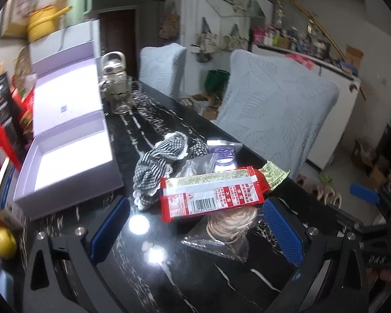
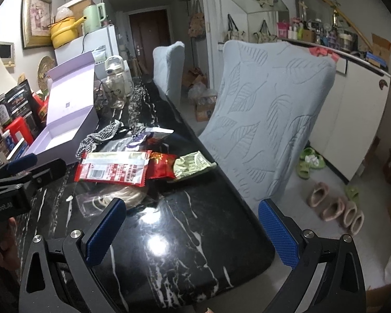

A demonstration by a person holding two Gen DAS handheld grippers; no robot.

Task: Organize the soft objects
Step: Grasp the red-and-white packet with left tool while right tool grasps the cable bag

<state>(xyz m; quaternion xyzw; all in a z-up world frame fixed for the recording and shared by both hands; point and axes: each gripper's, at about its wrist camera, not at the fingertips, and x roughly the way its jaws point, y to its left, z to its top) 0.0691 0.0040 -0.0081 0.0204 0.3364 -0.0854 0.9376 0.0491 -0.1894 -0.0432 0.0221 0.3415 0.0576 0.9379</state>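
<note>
A pile of soft items lies on the black marble table point(image 1: 148, 281): a black-and-white checked cloth point(image 1: 159, 161), a red and white snack packet point(image 1: 211, 193), a clear bag of beige hair ties point(image 1: 229, 224), a purple pouch point(image 1: 223, 154) and a green packet point(image 1: 273, 174). An open lavender box point(image 1: 67, 156) stands left of the pile. My left gripper point(image 1: 195, 232) is open and empty, just in front of the pile. My right gripper point(image 2: 193, 232) is open and empty over the table's near end. The right wrist view shows the cloth point(image 2: 99, 137), the snack packet point(image 2: 114, 169), the hair-tie bag point(image 2: 117, 195) and the box point(image 2: 65, 120).
Two chairs with pale blue covers point(image 2: 268, 114) stand along the table's right side. A glass jug and a bottle point(image 1: 117, 88) stand at the far end. Jars and packets point(image 2: 13, 114) crowd the left edge. Slippers point(image 2: 333, 206) lie on the floor at right.
</note>
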